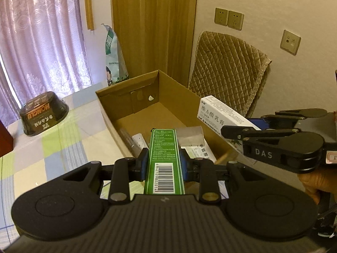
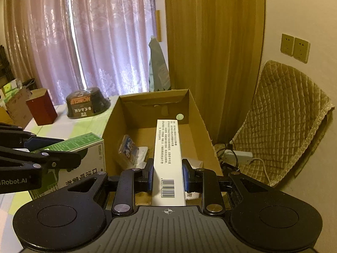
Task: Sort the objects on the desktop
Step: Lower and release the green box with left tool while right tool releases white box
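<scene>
My left gripper (image 1: 164, 164) is shut on a green box (image 1: 164, 154) with a barcode, held over the near end of an open cardboard box (image 1: 126, 97). My right gripper (image 2: 167, 175) is shut on a long white box (image 2: 167, 147) with black print, pointing into the same cardboard box (image 2: 198, 113). In the left wrist view the right gripper (image 1: 227, 131) comes in from the right with the white box (image 1: 219, 113). In the right wrist view the left gripper (image 2: 69, 154) enters from the left, holding the green box (image 2: 82, 143). Small packets (image 2: 130, 149) lie inside the carton.
A dark upturned bowl (image 1: 44, 113) sits on the checked tablecloth (image 1: 63, 147) at the left. A dark red box (image 2: 42, 109) stands further left. A green and white bag (image 1: 113, 57) leans behind the carton. A quilted chair (image 1: 229, 71) stands at the right, with a power strip (image 2: 238, 156) on the floor.
</scene>
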Demonstrator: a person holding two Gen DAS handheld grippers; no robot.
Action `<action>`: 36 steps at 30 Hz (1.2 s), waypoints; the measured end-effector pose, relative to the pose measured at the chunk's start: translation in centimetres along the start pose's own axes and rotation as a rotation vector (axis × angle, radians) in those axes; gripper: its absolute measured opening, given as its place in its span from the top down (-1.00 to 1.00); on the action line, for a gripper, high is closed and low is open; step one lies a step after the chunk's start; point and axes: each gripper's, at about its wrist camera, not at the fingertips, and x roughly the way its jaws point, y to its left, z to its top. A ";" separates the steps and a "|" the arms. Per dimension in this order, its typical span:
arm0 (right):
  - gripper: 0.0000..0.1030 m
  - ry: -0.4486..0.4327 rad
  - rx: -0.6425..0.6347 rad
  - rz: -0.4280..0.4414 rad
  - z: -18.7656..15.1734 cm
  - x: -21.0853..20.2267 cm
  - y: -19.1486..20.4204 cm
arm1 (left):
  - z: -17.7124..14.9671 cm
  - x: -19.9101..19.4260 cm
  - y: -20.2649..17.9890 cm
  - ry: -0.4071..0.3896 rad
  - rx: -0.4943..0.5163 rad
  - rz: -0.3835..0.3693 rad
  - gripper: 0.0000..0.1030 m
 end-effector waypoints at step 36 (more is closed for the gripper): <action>0.51 0.050 -0.032 0.021 1.2 7.5 -0.6 | 1.1 5.9 2.6 -0.019 -0.028 0.024 0.07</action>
